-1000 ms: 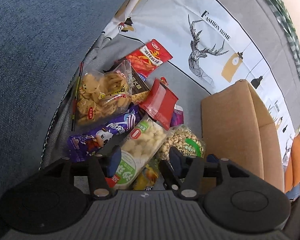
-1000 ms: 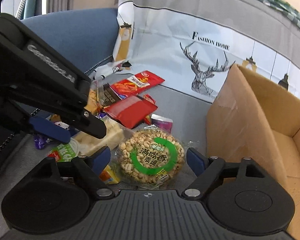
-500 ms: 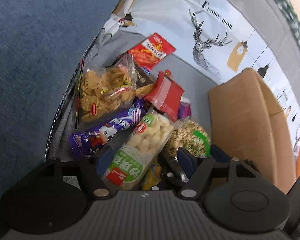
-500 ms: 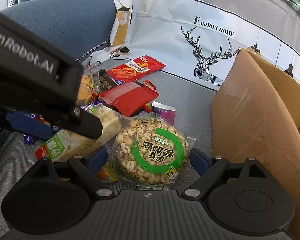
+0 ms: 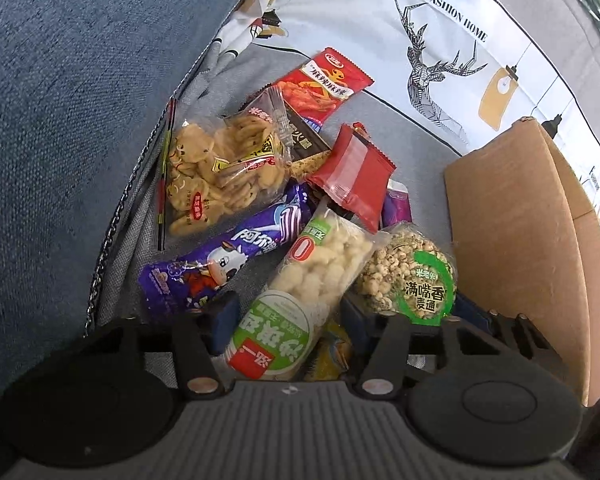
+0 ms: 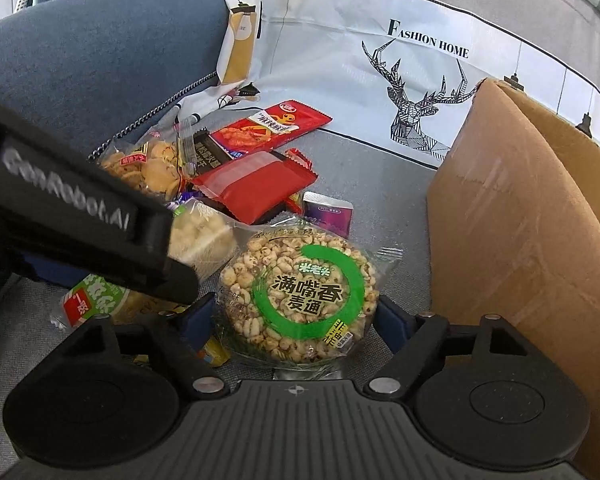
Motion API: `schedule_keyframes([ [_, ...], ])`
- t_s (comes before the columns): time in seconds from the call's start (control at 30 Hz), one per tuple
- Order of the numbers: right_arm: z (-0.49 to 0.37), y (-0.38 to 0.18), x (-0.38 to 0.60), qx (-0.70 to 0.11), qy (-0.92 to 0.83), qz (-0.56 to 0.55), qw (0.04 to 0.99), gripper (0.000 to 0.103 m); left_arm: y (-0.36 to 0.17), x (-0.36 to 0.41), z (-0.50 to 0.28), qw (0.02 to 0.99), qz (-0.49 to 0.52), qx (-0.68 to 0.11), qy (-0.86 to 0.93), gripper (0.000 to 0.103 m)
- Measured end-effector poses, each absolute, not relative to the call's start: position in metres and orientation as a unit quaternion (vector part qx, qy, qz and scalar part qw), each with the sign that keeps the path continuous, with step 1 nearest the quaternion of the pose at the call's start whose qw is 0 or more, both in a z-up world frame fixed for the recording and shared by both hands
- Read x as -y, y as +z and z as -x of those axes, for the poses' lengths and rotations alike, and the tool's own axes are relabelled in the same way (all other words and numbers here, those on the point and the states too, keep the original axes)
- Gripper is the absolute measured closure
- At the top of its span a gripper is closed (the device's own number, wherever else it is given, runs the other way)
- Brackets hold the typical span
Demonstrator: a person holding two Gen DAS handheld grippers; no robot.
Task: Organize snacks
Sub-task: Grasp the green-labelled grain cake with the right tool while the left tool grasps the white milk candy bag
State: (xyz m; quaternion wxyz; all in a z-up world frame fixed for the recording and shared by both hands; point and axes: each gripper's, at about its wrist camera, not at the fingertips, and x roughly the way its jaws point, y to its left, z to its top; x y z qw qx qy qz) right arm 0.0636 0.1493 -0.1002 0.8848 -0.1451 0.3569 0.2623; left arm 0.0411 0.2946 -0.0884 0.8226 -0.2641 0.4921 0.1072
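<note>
A heap of snack packs lies on a grey sofa seat. My left gripper (image 5: 286,312) is open, its fingers on either side of a long puffed-corn pack with a green and white label (image 5: 300,296). My right gripper (image 6: 294,316) is open, its fingers on either side of a round puffed-grain cake with a green ring label (image 6: 300,296), which also shows in the left wrist view (image 5: 412,276). The left gripper's black body (image 6: 80,216) crosses the right wrist view. An open cardboard box (image 6: 520,220) stands right of the heap.
Other packs lie behind: a purple candy bag (image 5: 228,256), a clear biscuit bag (image 5: 220,172), a red pack (image 5: 352,176), a red-orange spicy pack (image 5: 324,80), a small purple box (image 6: 328,214). A blue armrest (image 5: 60,120) rises at left; a deer-print cloth (image 6: 412,80) covers the backrest.
Both grippers have moved forward and down into the heap. The corn pack now sits between the left fingers and the round cake between the right fingers.
</note>
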Motion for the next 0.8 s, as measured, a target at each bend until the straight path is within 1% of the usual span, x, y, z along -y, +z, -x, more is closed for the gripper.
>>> schedule_keyframes([
  [0.07,-0.064,-0.099,-0.148,-0.358,0.263,0.138,0.885,0.021,-0.087,-0.295,-0.041,0.824,0.268,-0.488,0.102,0.052],
  [0.13,-0.063,-0.097,-0.147,-0.356,0.263,0.132,0.887,0.021,-0.086,-0.296,-0.041,0.826,0.273,-0.482,0.100,0.060],
  [0.2,-0.062,-0.095,-0.146,-0.354,0.263,0.128,0.888,0.021,-0.082,-0.298,-0.040,0.831,0.283,-0.469,0.095,0.062],
  [0.47,-0.061,-0.092,-0.144,-0.356,0.269,0.125,0.886,0.021,-0.085,-0.300,-0.041,0.825,0.302,-0.467,0.097,0.061],
  [0.5,-0.061,-0.092,-0.145,-0.358,0.270,0.125,0.885,0.021,-0.086,-0.298,-0.042,0.824,0.298,-0.473,0.096,0.057],
  [0.57,-0.062,-0.093,-0.145,-0.360,0.270,0.125,0.884,0.021,-0.091,-0.295,-0.043,0.822,0.287,-0.482,0.098,0.053],
  [0.7,-0.062,-0.094,-0.146,-0.360,0.268,0.128,0.884,0.021,-0.094,-0.293,-0.044,0.824,0.278,-0.485,0.097,0.054],
  [0.8,-0.061,-0.095,-0.145,-0.359,0.268,0.127,0.885,0.021,-0.093,-0.292,-0.044,0.826,0.278,-0.481,0.096,0.056],
])
